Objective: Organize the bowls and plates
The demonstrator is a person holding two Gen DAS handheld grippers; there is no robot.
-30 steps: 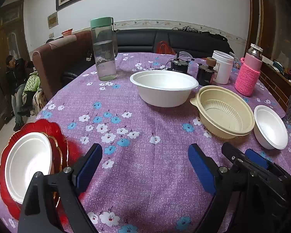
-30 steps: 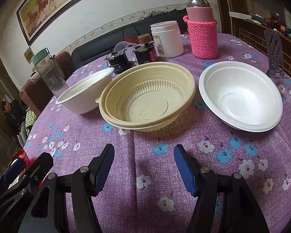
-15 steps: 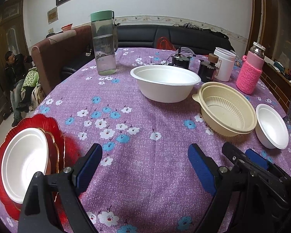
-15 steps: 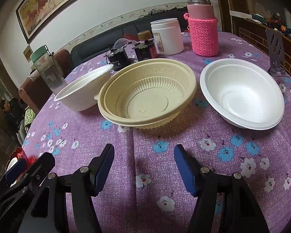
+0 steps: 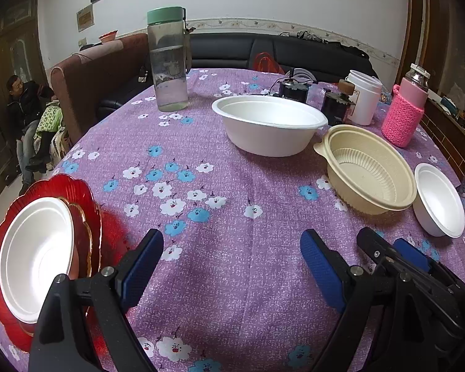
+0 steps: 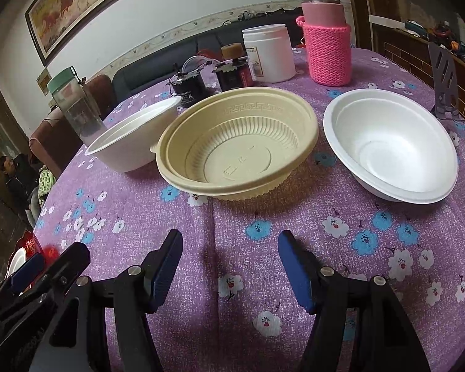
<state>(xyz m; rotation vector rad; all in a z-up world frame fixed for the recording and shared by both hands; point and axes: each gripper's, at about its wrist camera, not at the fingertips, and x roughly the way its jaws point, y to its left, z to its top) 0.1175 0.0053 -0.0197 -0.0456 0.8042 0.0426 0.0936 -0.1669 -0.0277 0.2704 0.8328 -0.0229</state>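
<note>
A large white bowl (image 5: 269, 124) stands mid-table, a beige ribbed bowl (image 5: 369, 170) to its right, then a small white bowl (image 5: 440, 201). At the left edge a white bowl (image 5: 34, 254) sits on stacked red plates (image 5: 86, 204). My left gripper (image 5: 232, 263) is open and empty above the cloth. My right gripper (image 6: 229, 263) is open and empty, just in front of the beige bowl (image 6: 238, 148); the small white bowl (image 6: 390, 145) is to its right, the large white bowl (image 6: 133, 142) to its left.
A water bottle (image 5: 169, 59) stands at the back left. A pink-sleeved flask (image 6: 325, 31), a white jar (image 6: 269, 52) and two dark jars (image 6: 207, 77) stand behind the bowls. A grey stand (image 6: 446, 83) is at the right. The purple floral tablecloth (image 5: 220, 186) covers the table.
Both grippers have drawn slightly back and lower; the bowls look a little farther in the left view. Both stay open and nothing on the table has moved.
</note>
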